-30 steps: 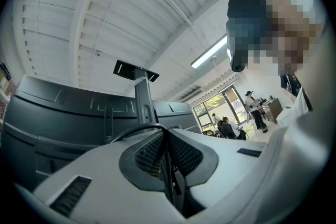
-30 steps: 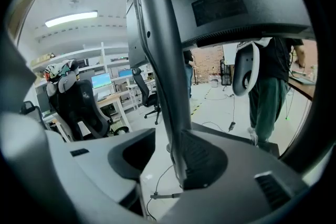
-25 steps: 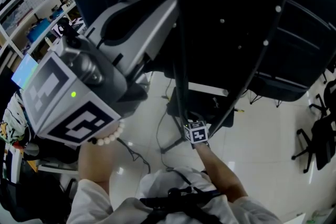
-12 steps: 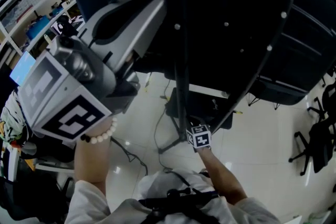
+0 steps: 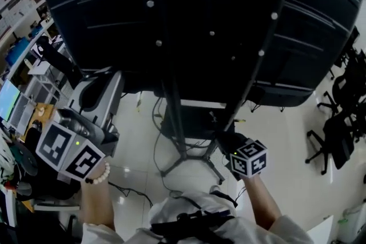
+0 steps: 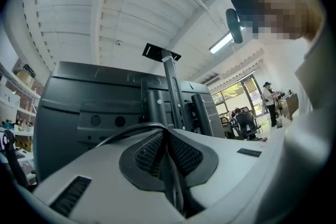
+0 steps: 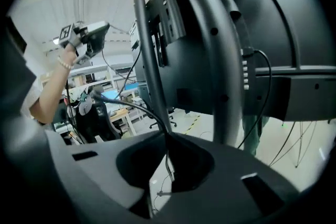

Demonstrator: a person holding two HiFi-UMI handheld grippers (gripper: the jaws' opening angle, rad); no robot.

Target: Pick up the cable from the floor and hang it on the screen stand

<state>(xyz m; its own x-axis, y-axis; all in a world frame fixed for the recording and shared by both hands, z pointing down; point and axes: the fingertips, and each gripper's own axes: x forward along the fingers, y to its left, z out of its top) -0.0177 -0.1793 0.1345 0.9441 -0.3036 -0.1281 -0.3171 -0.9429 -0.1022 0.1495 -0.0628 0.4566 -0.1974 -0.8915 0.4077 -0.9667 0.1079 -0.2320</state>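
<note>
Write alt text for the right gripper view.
The right gripper is shut on a thin black cable that arcs up and to the left. Close behind rise the stand posts and the dark back of the screen. The left gripper is held high at upper left.

text: none legible | labels: none | brands: none | numbers: none | signs: none

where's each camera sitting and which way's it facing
left gripper view: on the left claw, aimed up at the large dark screen's back; grips the thin black cable; torso at right
right gripper view: on the right claw, aimed up the black metal stand; grips the cable; left forearm shows
head view: on the head, looking down past the screen; both forearms show
shared: all see the screen
</note>
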